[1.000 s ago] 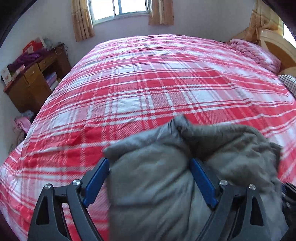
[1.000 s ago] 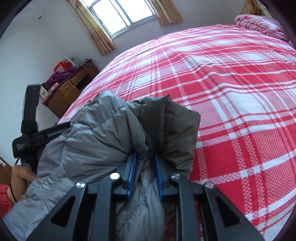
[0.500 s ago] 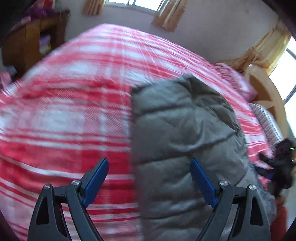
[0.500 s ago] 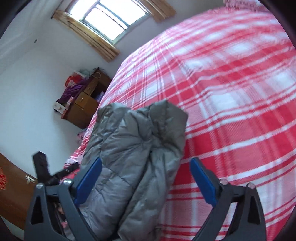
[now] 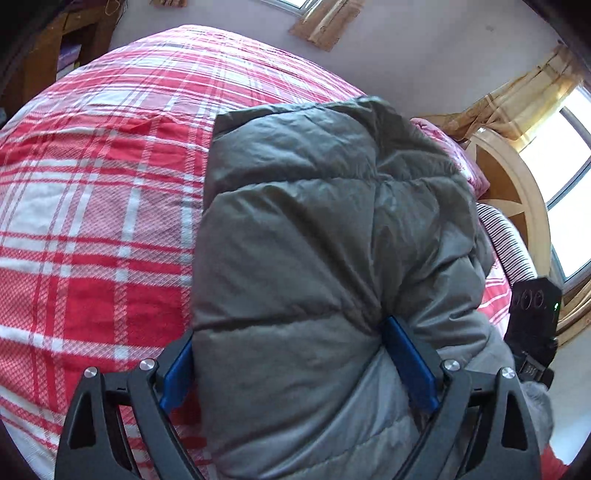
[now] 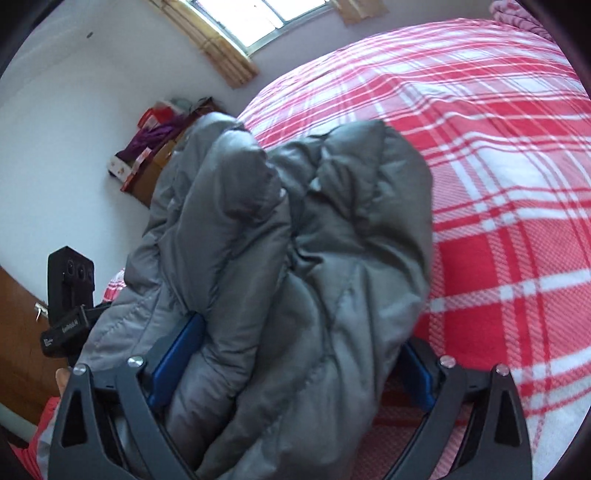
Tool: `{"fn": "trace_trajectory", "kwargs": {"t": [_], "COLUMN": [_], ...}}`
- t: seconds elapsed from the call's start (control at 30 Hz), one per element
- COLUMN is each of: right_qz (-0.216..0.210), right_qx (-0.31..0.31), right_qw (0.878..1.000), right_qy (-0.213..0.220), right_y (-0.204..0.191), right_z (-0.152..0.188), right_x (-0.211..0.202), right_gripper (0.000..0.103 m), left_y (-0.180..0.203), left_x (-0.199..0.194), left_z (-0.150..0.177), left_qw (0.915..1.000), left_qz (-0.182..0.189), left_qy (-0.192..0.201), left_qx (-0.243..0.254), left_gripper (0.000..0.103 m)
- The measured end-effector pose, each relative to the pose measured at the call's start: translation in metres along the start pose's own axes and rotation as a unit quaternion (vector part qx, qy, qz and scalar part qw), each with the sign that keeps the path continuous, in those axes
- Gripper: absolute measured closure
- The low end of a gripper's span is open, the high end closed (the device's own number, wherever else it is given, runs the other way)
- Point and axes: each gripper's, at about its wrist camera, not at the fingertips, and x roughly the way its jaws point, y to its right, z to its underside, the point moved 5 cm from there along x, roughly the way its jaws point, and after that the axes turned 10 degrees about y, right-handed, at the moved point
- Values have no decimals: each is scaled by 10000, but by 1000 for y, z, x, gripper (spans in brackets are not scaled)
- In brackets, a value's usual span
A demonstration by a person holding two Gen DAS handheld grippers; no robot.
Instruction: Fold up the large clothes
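Observation:
A grey quilted puffer jacket [image 5: 314, 229] lies bunched in a thick bundle on the red-and-white plaid bed [image 5: 92, 221]. My left gripper [image 5: 288, 332] is open wide at the bundle's near end, and the padding bulges between its blue pads [image 5: 406, 358]. In the right wrist view the same jacket [image 6: 332, 240] shows its rumpled folds. There my right gripper [image 6: 303, 330] is open just as wide, with the jacket's end filling the gap between its fingers. Each gripper's black body shows at the edge of the other's view.
The plaid bed [image 6: 517, 184] stretches on beyond the jacket. A wooden dresser [image 6: 155, 166] piled with clutter stands by the wall under a curtained window [image 6: 258, 22]. A wooden headboard [image 5: 517, 206], a striped pillow [image 5: 506, 240] and a pink quilt are at the bed's head.
My right gripper, shut on a fold of the jacket a second ago, has opened wide. The left wrist view has swung and rolled toward the headboard. The jacket's end now sits between both pairs of jaws.

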Motion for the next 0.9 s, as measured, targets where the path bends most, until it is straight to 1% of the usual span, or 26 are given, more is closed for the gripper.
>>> {"fn": "trace_trajectory", "kwargs": {"t": [0.13, 0.17, 0.2, 0.23, 0.27, 0.3, 0.37, 0.43, 0.5, 0.6, 0.67, 0.73, 0.8, 0.9], "right_qz": [61, 105, 134, 151, 137, 49, -104, -341, -504, -547, -532, -494, -440, -357], "right_qx": [-144, -239, -300, -353, -392, -405, -294, -87, 103, 135, 219, 219, 257, 216], "right_qw": [9999, 9997, 9995, 9993, 9991, 9990, 9991, 9987, 9980, 9981, 9981, 9984, 9986, 9989], "right_qy": [2, 7, -11, -44, -88, -170, -275, -368, -373, -237, -205, -180, -160, -206], "right_y": [-10, -13, -15, -16, -17, -19, -22, -23, -23, -23, -19, -17, -13, -21], "right_z": [-5, -6, -6, -5, -3, -1, 4, 12, 23, 31, 30, 31, 34, 38], "right_x": [20, 25, 28, 28, 27, 25, 20, 14, 9, 5, 7, 6, 1, -4], "right_gripper": [5, 5, 5, 9, 19, 24, 40, 47, 48, 48, 48, 47, 47, 53], "left_y": [3, 6, 9, 12, 14, 19, 26, 32, 32, 27, 25, 25, 30, 37], "left_x": [3, 4, 2, 1, -2, -5, -8, -13, -15, -12, -9, -9, -12, -22], "left_z": [0, 0, 1, 2, 3, 5, 8, 13, 18, 20, 17, 17, 19, 27], "left_qw": [9998, 9997, 9995, 9993, 9990, 9986, 9976, 9967, 9963, 9961, 9962, 9958, 9943, 9925], "left_qz": [-177, -218, -255, -272, -299, -333, -422, -499, -569, -656, -719, -794, -908, -1026], "left_qy": [60, 82, 106, 128, 153, 167, 165, 149, 136, 107, 59, 98, 166, 209], "left_qx": [23, 75, 145, 218, 302, 388, 530, 620, 630, 579, 483, 456, 534, 634], "left_gripper": [10, 12, 16, 19, 23, 25, 27, 27, 27, 25, 25, 25, 26, 29]}}
